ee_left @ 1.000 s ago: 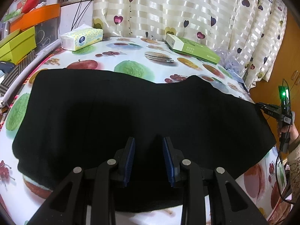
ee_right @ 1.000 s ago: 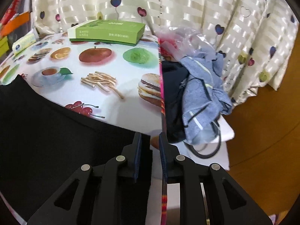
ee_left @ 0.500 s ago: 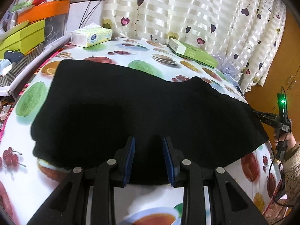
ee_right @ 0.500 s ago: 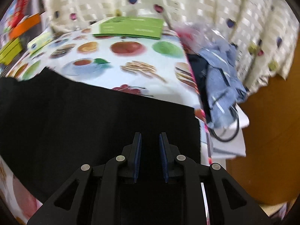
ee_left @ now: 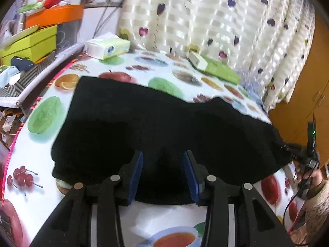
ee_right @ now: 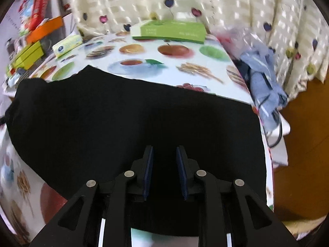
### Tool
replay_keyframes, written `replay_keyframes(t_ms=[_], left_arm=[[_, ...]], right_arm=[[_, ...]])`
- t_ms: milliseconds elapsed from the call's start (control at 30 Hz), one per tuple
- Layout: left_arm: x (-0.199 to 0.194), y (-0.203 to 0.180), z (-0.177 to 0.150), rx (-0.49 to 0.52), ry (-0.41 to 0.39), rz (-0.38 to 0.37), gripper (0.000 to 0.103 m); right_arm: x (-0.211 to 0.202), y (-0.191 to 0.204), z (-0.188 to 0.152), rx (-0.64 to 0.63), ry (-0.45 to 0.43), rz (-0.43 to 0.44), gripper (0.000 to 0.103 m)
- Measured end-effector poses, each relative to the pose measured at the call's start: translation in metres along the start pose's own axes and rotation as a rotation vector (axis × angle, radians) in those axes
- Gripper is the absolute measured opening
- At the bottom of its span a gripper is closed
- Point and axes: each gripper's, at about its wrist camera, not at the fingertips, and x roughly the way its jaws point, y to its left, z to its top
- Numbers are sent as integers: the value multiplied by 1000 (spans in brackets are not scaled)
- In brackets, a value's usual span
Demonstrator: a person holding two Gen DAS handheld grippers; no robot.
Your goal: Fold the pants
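Observation:
The black pants (ee_left: 164, 123) lie spread flat across the fruit-print tablecloth (ee_left: 41, 117); they also fill the middle of the right wrist view (ee_right: 123, 119). My left gripper (ee_left: 163, 160) is open and empty, hovering over the near edge of the pants. My right gripper (ee_right: 164, 154) is open and empty over the right end of the pants, near the table's right edge. The right gripper also shows in the left wrist view (ee_left: 308, 156), at the far right by the pants' end.
A green flat box (ee_right: 168, 30) and a tissue pack (ee_left: 108, 47) sit at the back of the table. Orange and yellow boxes (ee_left: 30, 41) are stacked at the left. A grey-blue garment (ee_right: 265, 70) lies off the table's right edge. A heart-print curtain (ee_left: 205, 20) hangs behind.
Both grippers have pulled back toward the near edge, so more pants and tablecloth show. The right gripper's jaws have opened wider, and the right end of the pants now lies flat.

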Motion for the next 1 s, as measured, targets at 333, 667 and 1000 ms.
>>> replay_keyframes(t_ms=[333, 667, 1000], left_arm=[[8, -28, 0, 42, 18, -83, 47], [30, -93, 8, 154, 59, -190, 51], [53, -144, 3, 232, 122, -258, 51]], right_arm=[[-50, -61, -37, 222, -82, -84, 53], [-60, -88, -77, 449, -72, -31, 53], [-46, -80, -71, 496, -95, -44, 57]])
